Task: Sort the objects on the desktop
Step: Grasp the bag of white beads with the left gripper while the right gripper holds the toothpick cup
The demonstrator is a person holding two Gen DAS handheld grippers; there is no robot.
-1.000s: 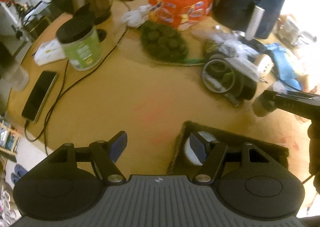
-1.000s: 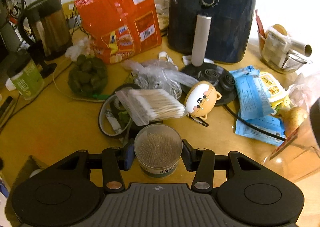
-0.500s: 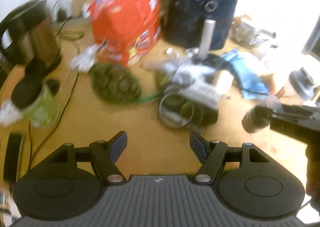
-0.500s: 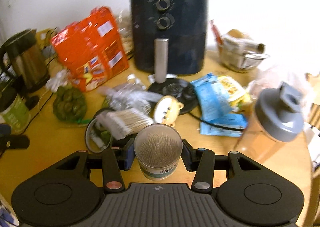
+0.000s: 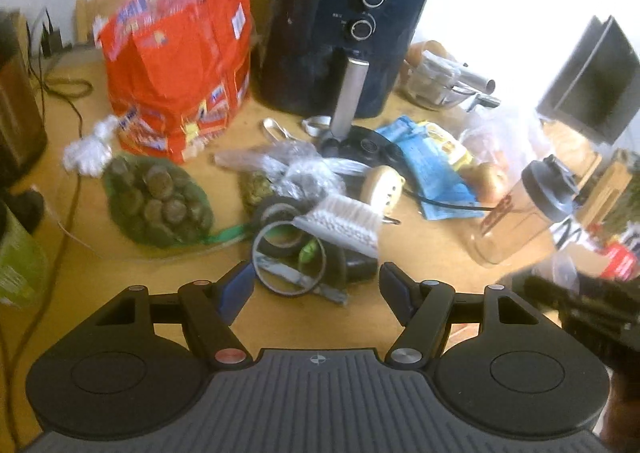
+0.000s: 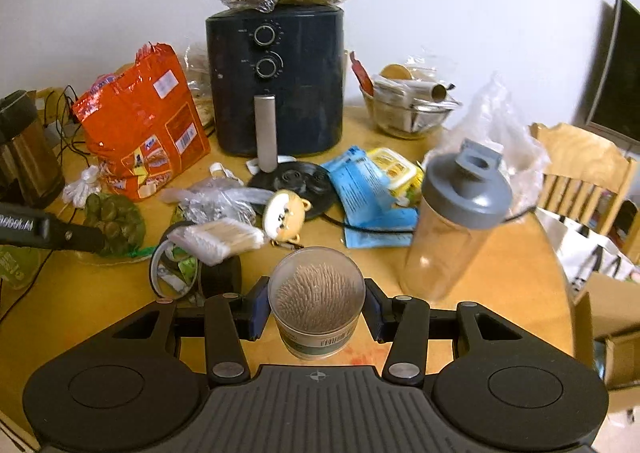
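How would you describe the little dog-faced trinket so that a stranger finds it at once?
Start at the dark blue air fryer; its round black base plate lies in front. The small tan dog-face trinket rests at that plate's near edge, the only thing with a cartoon face.

The left gripper [image 5: 316,289] has swung from the dark tray toward the tape rolls [image 5: 294,253].

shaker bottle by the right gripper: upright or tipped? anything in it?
Upright. The shaker bottle stands on the table with its grey lid on top; the clear body looks empty.
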